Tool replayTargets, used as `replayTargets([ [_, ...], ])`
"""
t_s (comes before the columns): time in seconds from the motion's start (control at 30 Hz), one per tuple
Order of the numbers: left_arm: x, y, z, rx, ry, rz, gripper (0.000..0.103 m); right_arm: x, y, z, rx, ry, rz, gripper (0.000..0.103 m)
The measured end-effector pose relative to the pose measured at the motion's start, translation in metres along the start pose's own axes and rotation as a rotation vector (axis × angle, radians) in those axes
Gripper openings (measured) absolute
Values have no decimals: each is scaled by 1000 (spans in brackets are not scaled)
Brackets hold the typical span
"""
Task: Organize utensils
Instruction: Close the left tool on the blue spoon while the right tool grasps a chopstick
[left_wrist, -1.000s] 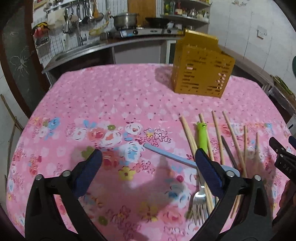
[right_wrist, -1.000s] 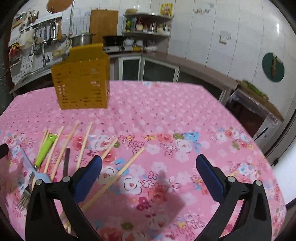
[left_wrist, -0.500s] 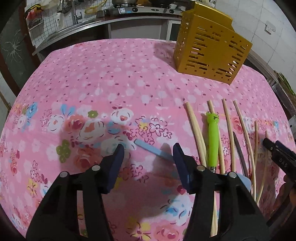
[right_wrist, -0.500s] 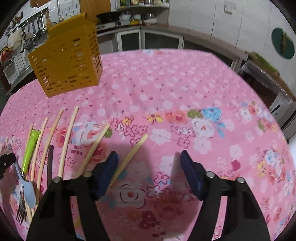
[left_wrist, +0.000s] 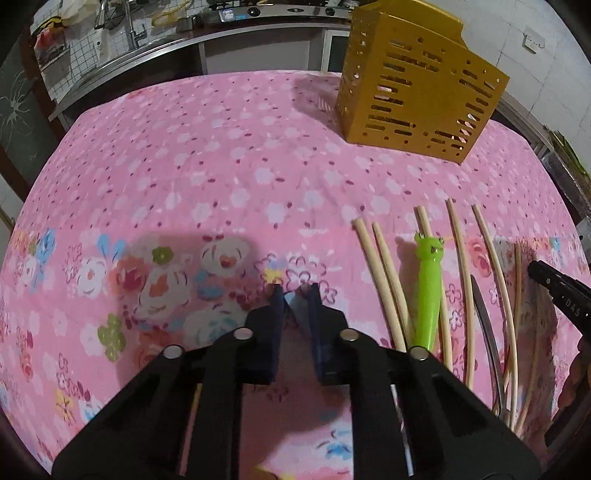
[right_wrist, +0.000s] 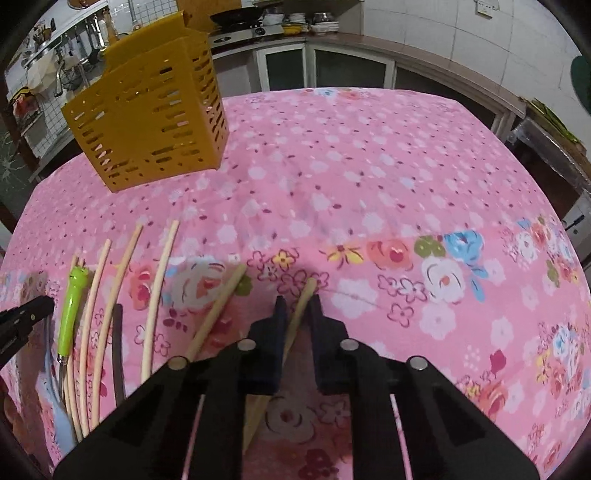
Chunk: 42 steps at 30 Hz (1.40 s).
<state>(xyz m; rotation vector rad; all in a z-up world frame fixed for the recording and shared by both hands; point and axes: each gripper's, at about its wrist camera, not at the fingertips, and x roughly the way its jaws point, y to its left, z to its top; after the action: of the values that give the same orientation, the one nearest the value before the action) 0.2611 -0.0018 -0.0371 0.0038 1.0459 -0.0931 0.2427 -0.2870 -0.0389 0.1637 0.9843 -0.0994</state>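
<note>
Both grippers have dropped toward the table since the earlier frames, jaws just closing. Left gripper (left_wrist: 294, 293): fingers clamped on the tip of a pale blue handle (left_wrist: 295, 301) near the table's front edge. Right gripper (right_wrist: 297, 298): fingers clamped on a chopstick (right_wrist: 301, 304). Between them lie loose chopsticks (left_wrist: 384, 273) and a green-handled fork (left_wrist: 428, 295). Farther back, the yellow slotted holder (left_wrist: 417, 85) stands upright on the pink floral tablecloth (left_wrist: 207, 166) near the far edge.
</note>
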Motion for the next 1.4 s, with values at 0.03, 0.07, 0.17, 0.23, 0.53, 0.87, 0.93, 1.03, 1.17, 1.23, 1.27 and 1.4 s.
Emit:
replayTargets([
  [0.03, 1, -1, 1, 7, -4, -1, 9, 1, 0, 1, -5, -2, 5, 12],
  [0.07, 2, -1, 3, 13, -7, -2, 9, 1, -1, 2, -10, -3, 10, 11],
  [0.17, 5, -3, 7, 33, -15, -6, 7, 4, -1, 5, -15, 2, 22, 9],
  [0.23, 7, -3, 9, 42, -18, -11, 7, 5, -1, 7, -19, 6, 25, 9],
  [0.53, 6, -1, 13, 43, -28, -22, 6, 6, -5, 12, -15, 18, 51, 7],
  [0.87, -9, 5, 17, 30, -62, -65, 6, -1, -11, 15, 0, -3, 66, 6],
  [0.93, -13, 6, 17, 34, -71, -69, 6, -2, -11, 16, -3, -7, 66, 6],
  [1.03, -17, 7, 19, 33, -81, -71, 6, -1, -8, 15, -10, -4, 67, 6],
  [1.17, -18, 8, 21, 45, -73, -66, 6, 1, -8, 15, -14, 3, 68, 6],
  [1.23, -11, 6, 21, 54, -50, -58, 6, 5, -9, 15, -8, 15, 67, 6],
  [1.27, -8, 6, 21, 57, -38, -55, 6, 7, -10, 14, -6, 20, 68, 6],
  [1.4, 8, 10, 18, 42, 14, -52, 7, 8, -13, 13, 5, 19, 76, 6],
])
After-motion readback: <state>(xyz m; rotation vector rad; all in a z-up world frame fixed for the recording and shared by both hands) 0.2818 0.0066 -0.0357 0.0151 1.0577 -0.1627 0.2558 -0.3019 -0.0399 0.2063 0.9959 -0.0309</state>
